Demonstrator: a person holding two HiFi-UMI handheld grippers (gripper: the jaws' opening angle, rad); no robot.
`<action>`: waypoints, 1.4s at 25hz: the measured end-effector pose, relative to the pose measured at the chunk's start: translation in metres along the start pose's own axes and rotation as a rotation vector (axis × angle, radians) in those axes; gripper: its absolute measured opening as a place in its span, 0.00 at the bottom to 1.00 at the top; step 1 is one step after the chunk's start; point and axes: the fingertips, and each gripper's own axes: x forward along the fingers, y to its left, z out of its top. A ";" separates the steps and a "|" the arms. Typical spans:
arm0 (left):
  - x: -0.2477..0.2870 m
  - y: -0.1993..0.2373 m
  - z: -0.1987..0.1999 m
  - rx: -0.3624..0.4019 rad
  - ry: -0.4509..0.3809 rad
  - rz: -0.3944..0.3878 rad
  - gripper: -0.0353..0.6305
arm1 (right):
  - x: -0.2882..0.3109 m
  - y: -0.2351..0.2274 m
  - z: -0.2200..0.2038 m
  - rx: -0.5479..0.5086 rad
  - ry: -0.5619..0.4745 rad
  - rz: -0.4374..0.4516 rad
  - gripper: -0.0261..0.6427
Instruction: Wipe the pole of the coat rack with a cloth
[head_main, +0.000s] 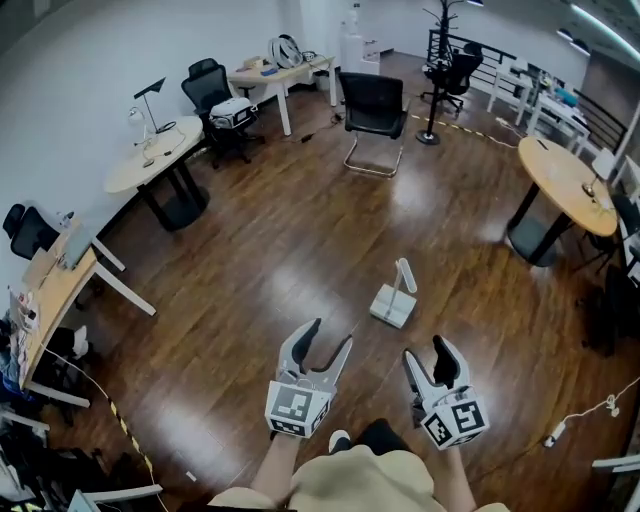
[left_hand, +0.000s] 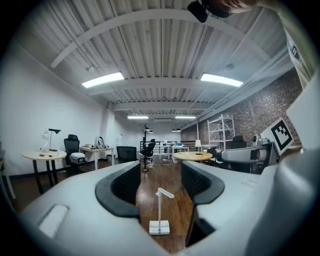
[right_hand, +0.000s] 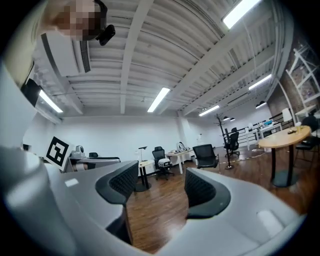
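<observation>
The black coat rack (head_main: 438, 62) stands far off at the back of the room, its round base on the wood floor; it also shows small in the left gripper view (left_hand: 145, 150) and the right gripper view (right_hand: 221, 140). I see no cloth in any view. My left gripper (head_main: 330, 333) and right gripper (head_main: 424, 350) hang side by side low in the head view, far from the rack. Both stand open with nothing between the jaws. Beyond the left gripper (left_hand: 160, 175) lies only floor, and the same beyond the right gripper (right_hand: 156, 180).
A white desk lamp (head_main: 395, 295) stands on the floor just ahead of the grippers. A black chair (head_main: 373, 110) and a round wooden table (head_main: 570, 185) flank the way to the rack. Desks (head_main: 155, 160) and office chairs line the left wall.
</observation>
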 end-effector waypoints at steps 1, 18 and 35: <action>0.013 -0.001 -0.001 -0.005 0.006 -0.024 0.40 | 0.004 -0.011 0.001 0.014 0.001 -0.021 0.46; 0.277 0.016 -0.027 -0.015 0.083 -0.172 0.41 | 0.162 -0.248 -0.104 0.376 0.449 -0.076 0.66; 0.344 0.097 -0.043 -0.048 0.160 -0.244 0.43 | 0.227 -0.282 -0.320 0.528 1.118 -0.124 0.50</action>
